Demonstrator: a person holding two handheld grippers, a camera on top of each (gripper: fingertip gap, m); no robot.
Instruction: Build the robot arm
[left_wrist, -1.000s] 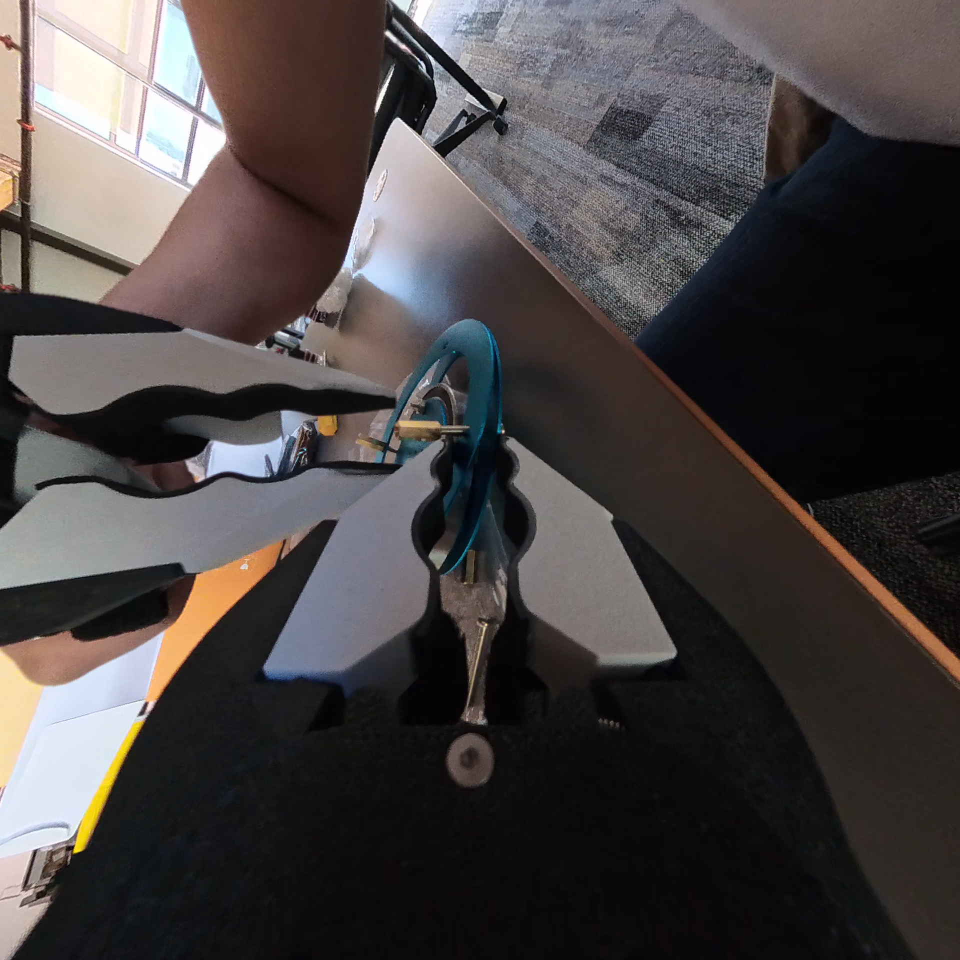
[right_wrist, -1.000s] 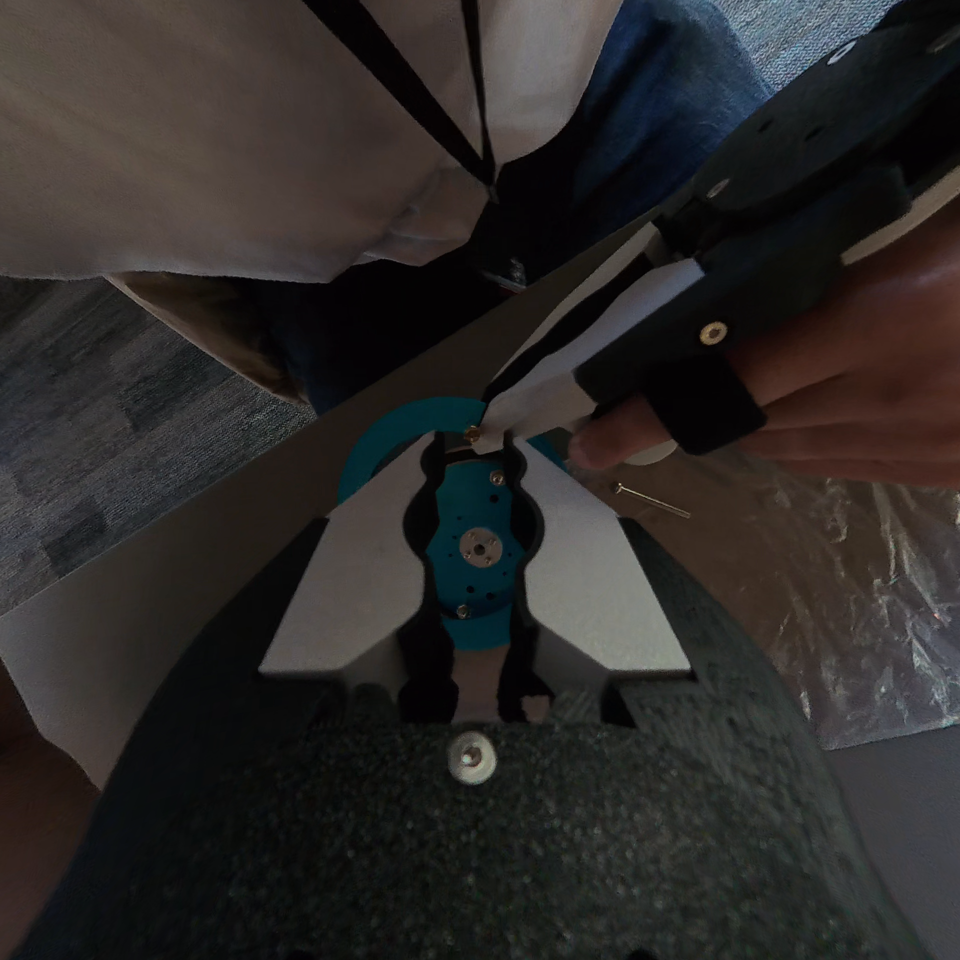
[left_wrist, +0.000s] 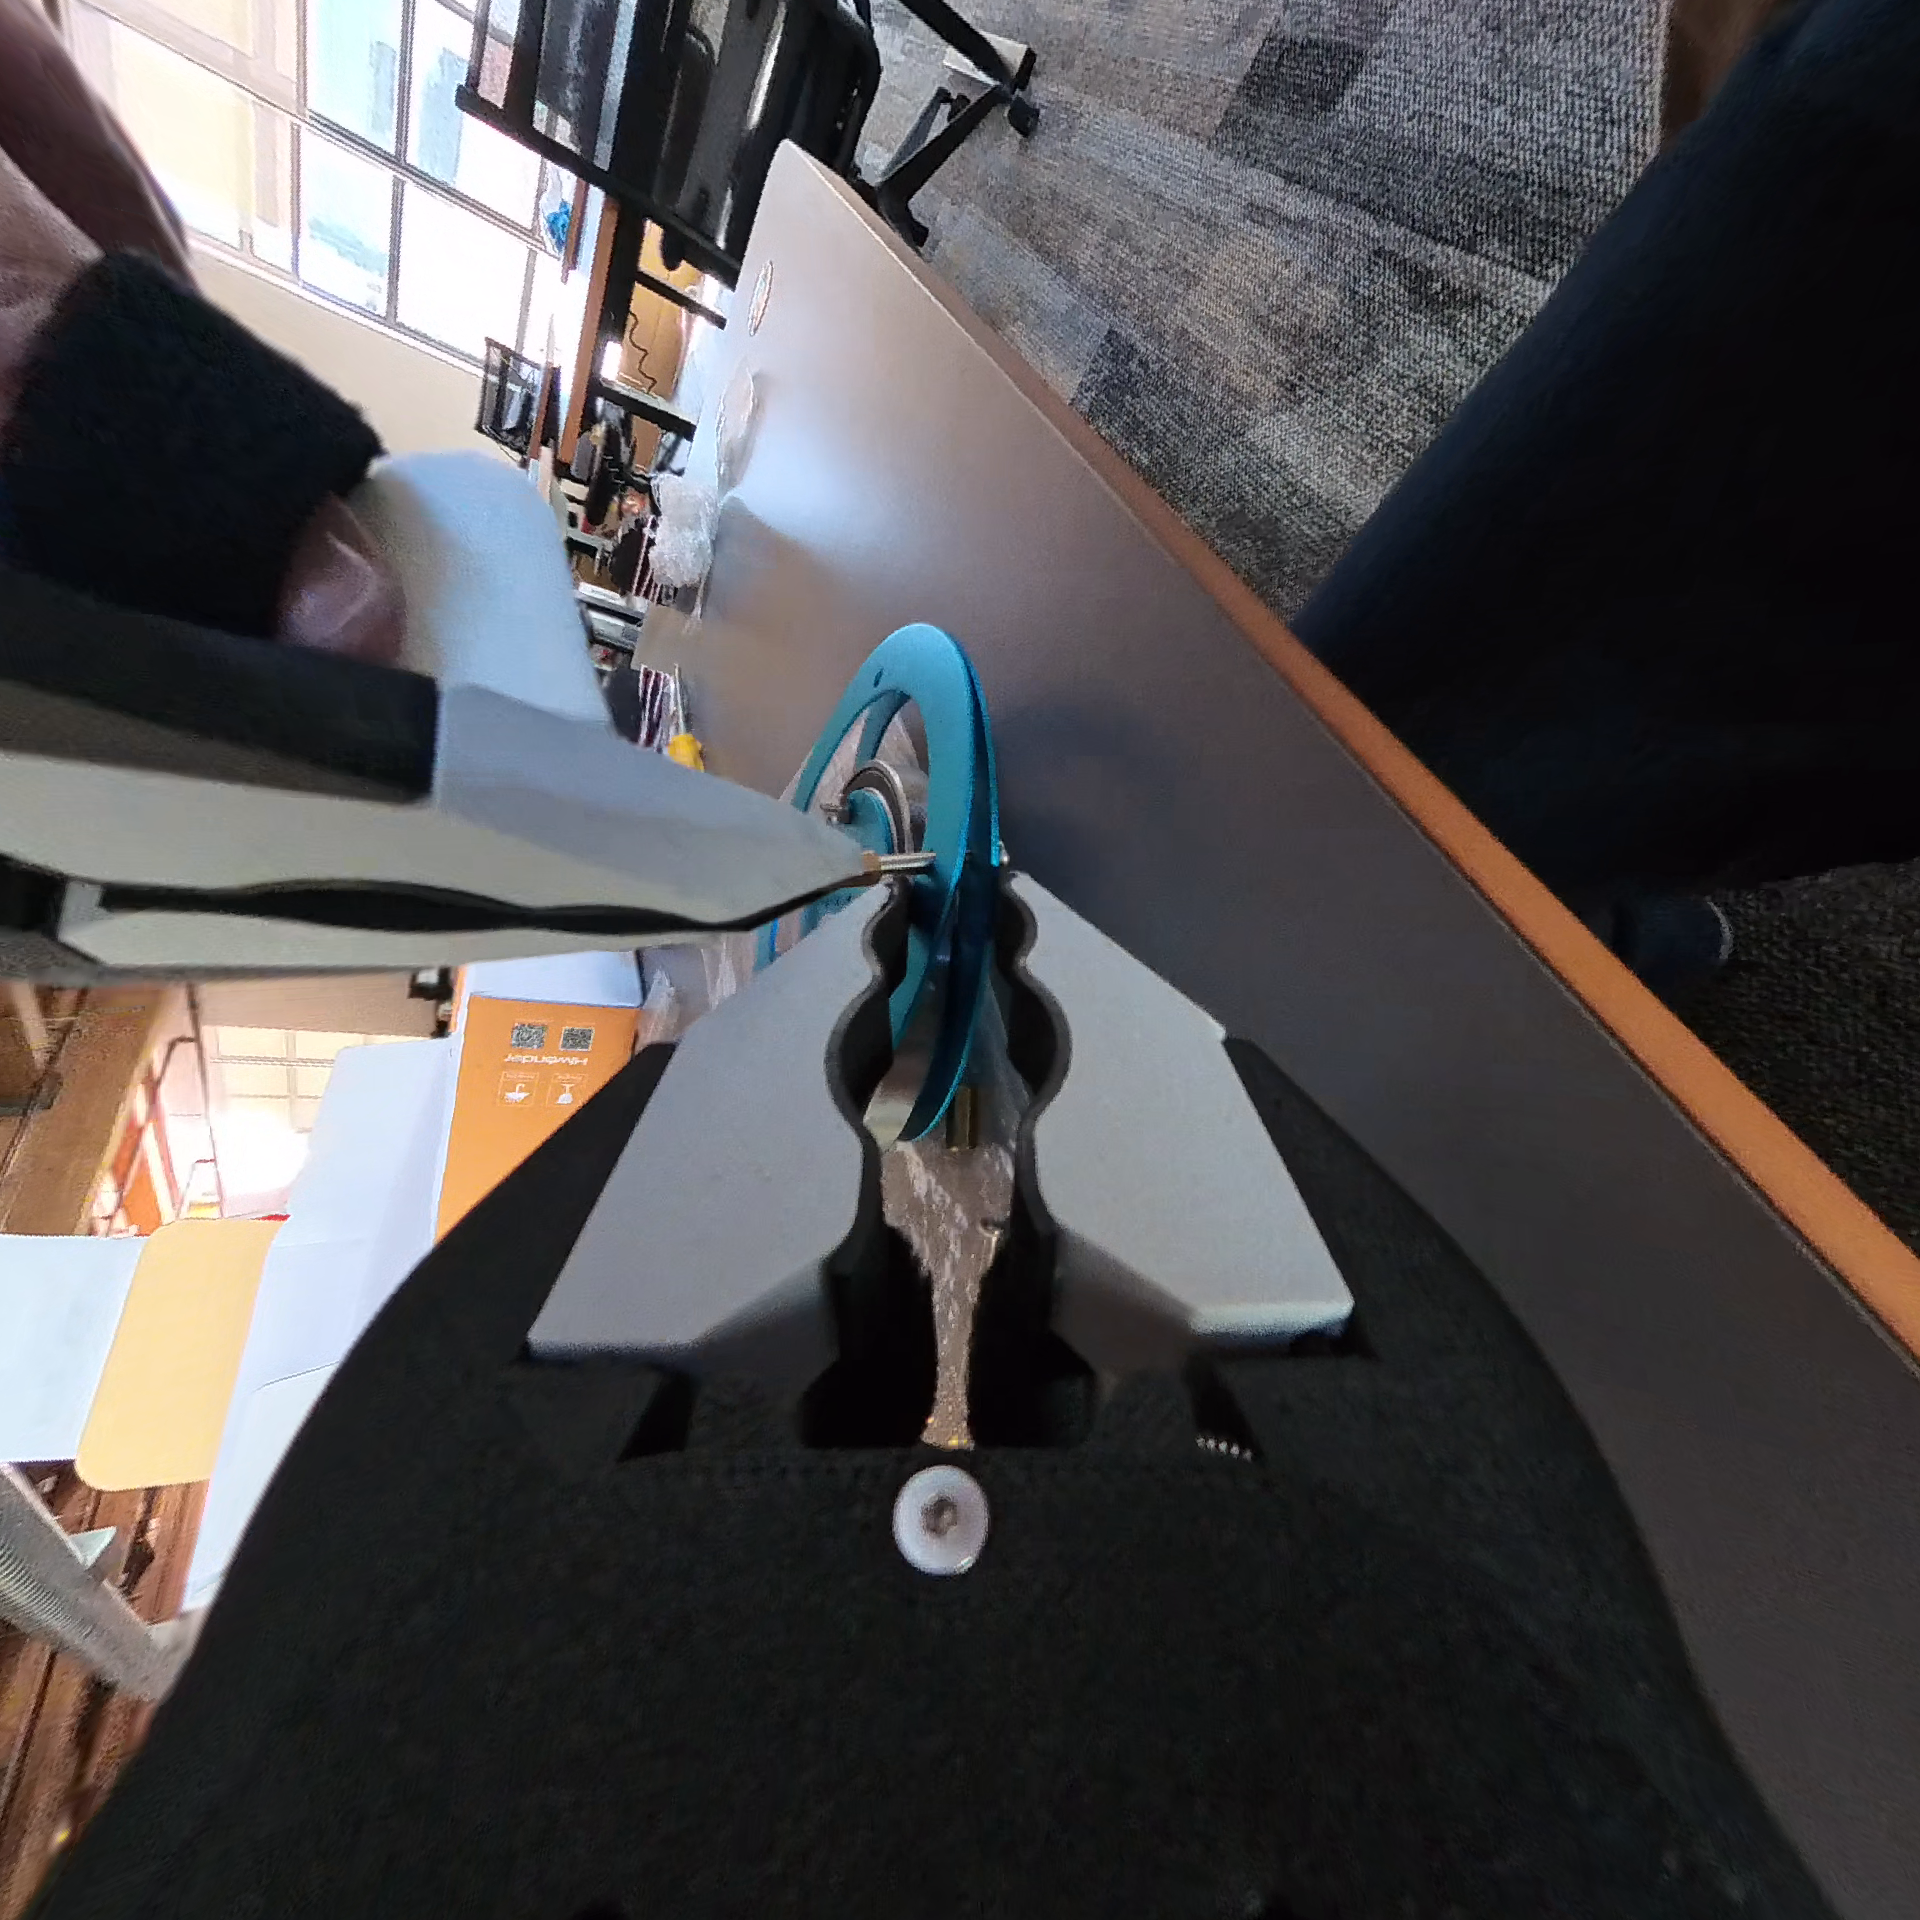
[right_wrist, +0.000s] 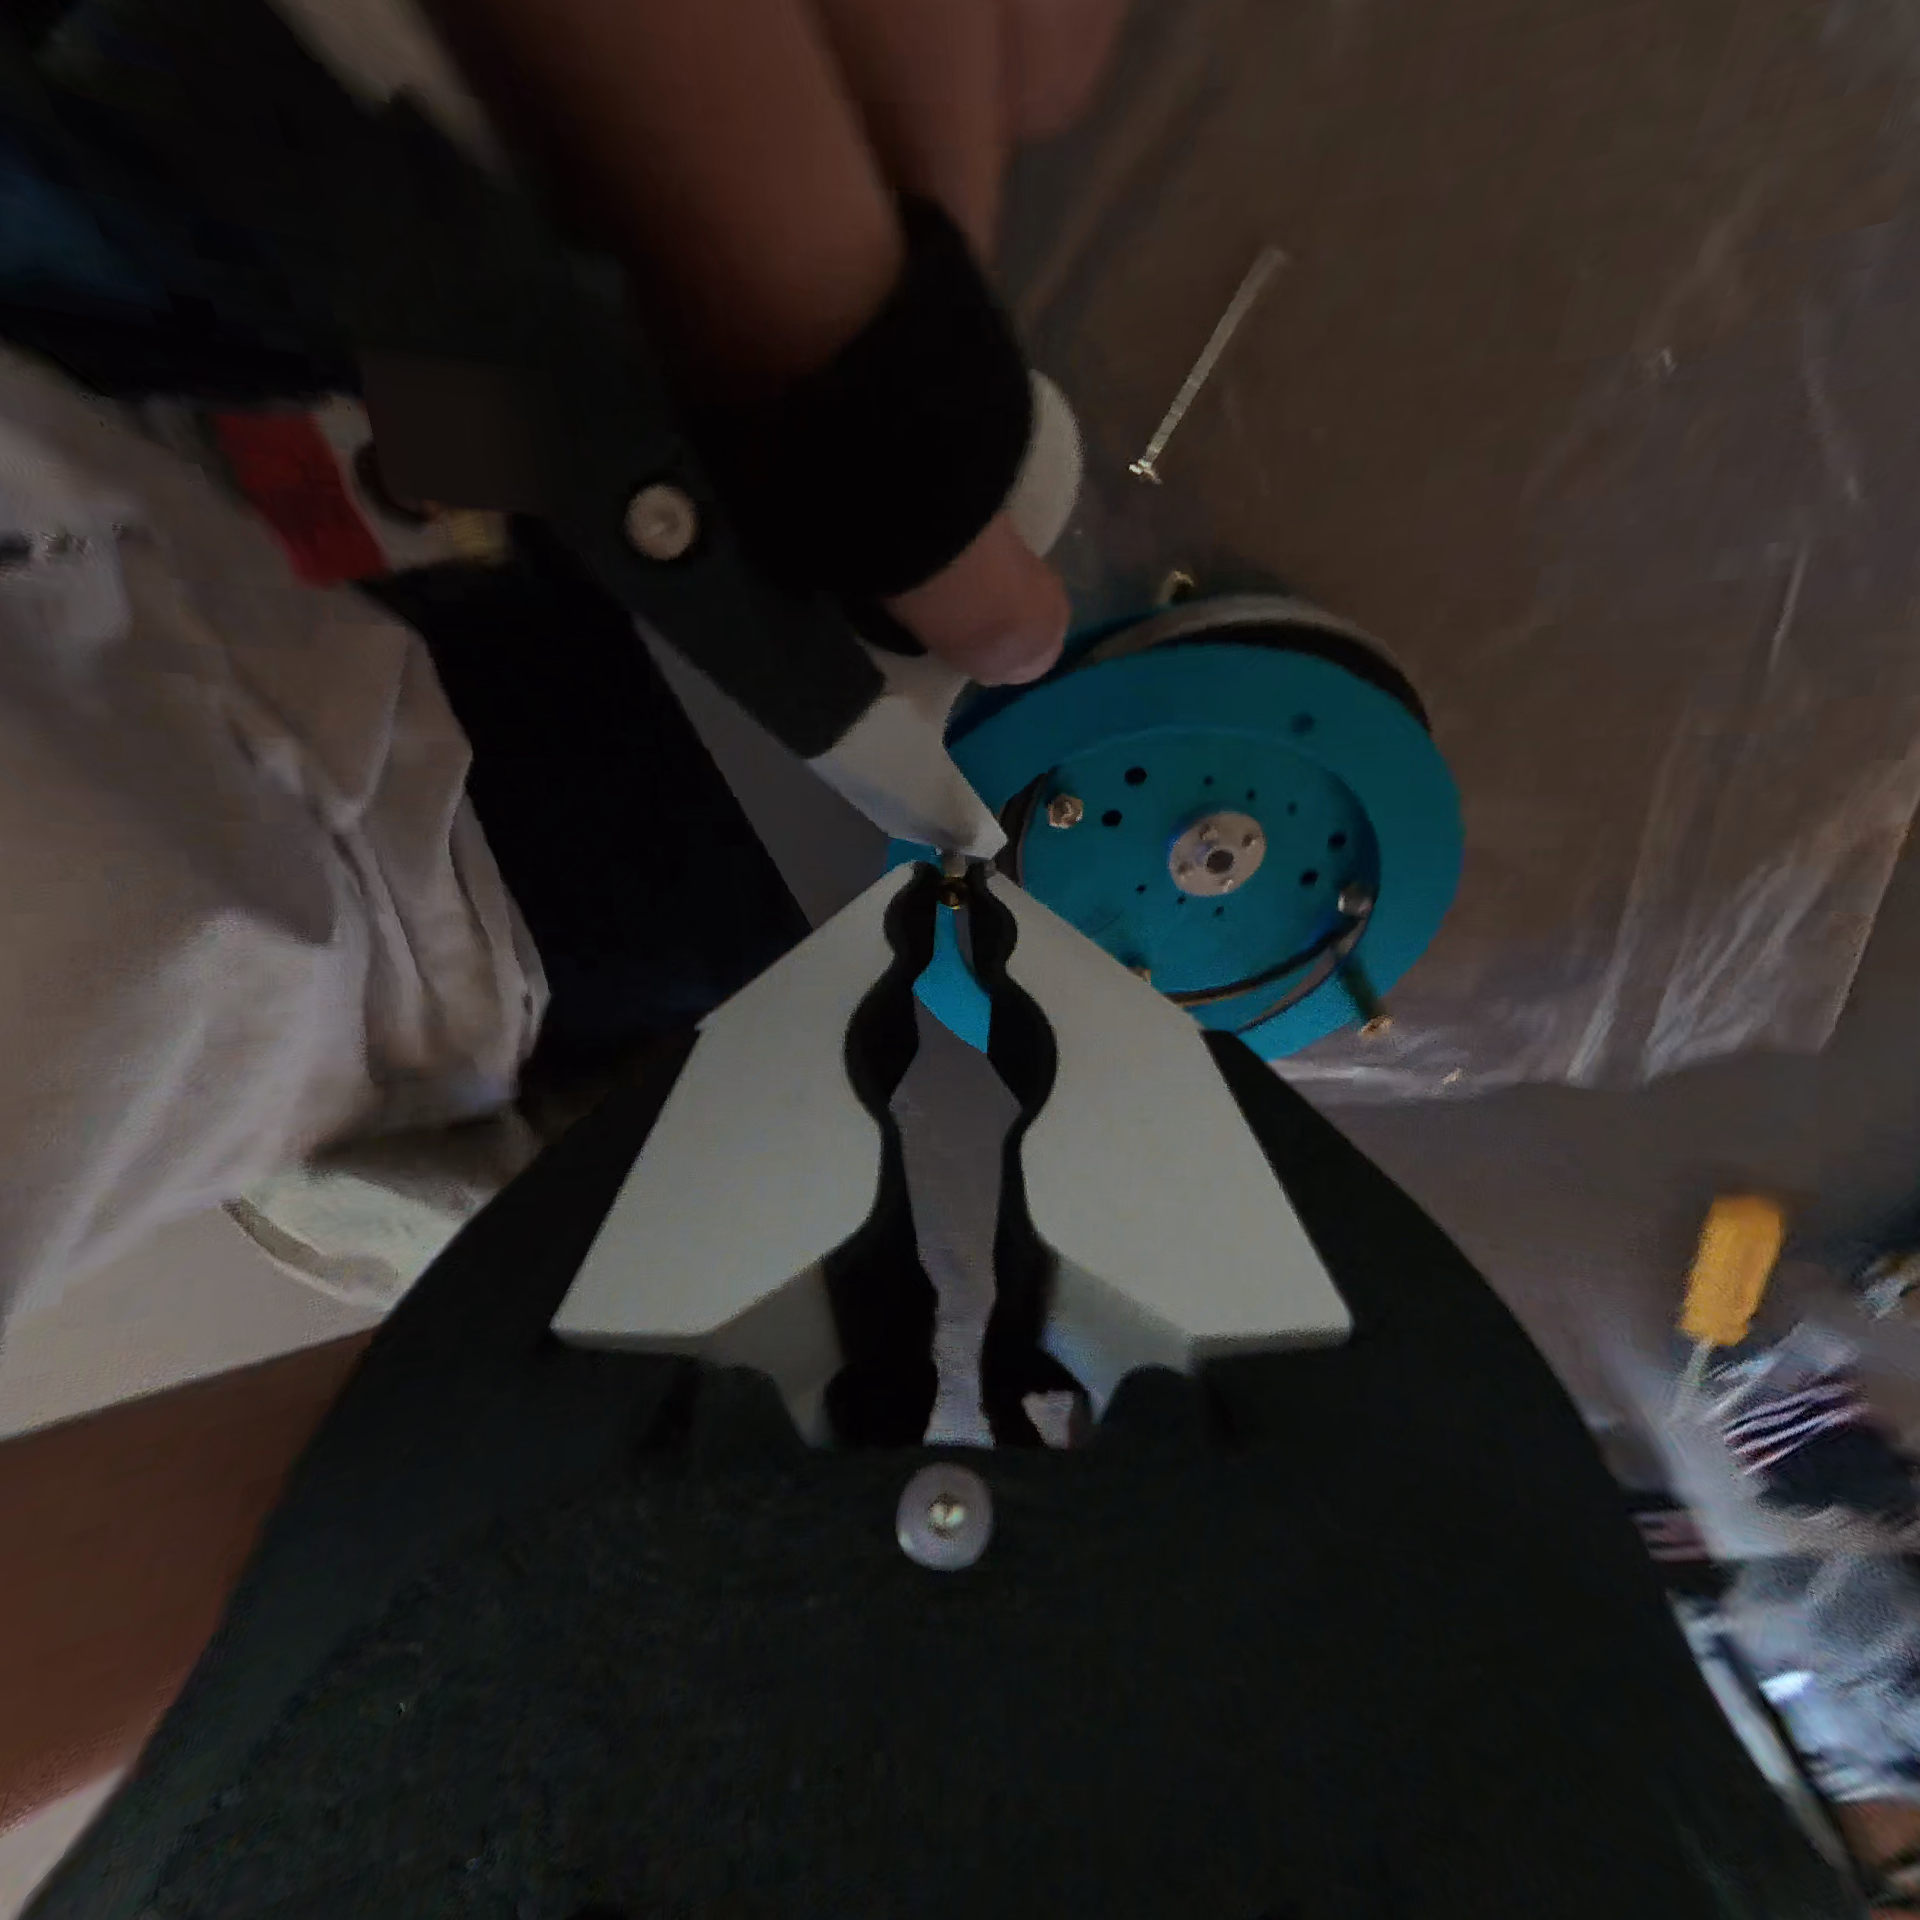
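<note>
A blue wheel (left_wrist: 914, 727) made of two discs, with brass standoffs and a silver hub, stands on edge on the grey table. My left gripper (left_wrist: 951, 891) is shut on its rim, which runs down between the fingers. The wheel's face (right_wrist: 1195, 831) shows in the right wrist view, with the left gripper (right_wrist: 961, 826) reaching in from the upper left in a person's hand. My right gripper (right_wrist: 951, 878) is shut on a small brass standoff (right_wrist: 953, 885) at the wheel's rim. In the left wrist view it (left_wrist: 847, 878) comes from the left and holds the standoff (left_wrist: 883, 862) against the disc.
A long thin screw (right_wrist: 1205, 364) lies on a clear plastic sheet (right_wrist: 1558, 520) beyond the wheel. A yellow-handled tool (right_wrist: 1725, 1278) lies at the right. The table's orange edge (left_wrist: 1455, 831) runs close by, with a person's dark trouser leg (left_wrist: 1662, 468) beyond. An orange box (left_wrist: 540, 1060) stands farther back. Less than 4 cm separates the two grippers' tips.
My right gripper has left the wheel's hub, moved to the rim and closed on the brass standoff. My left gripper still holds the wheel, which has turned a little.
</note>
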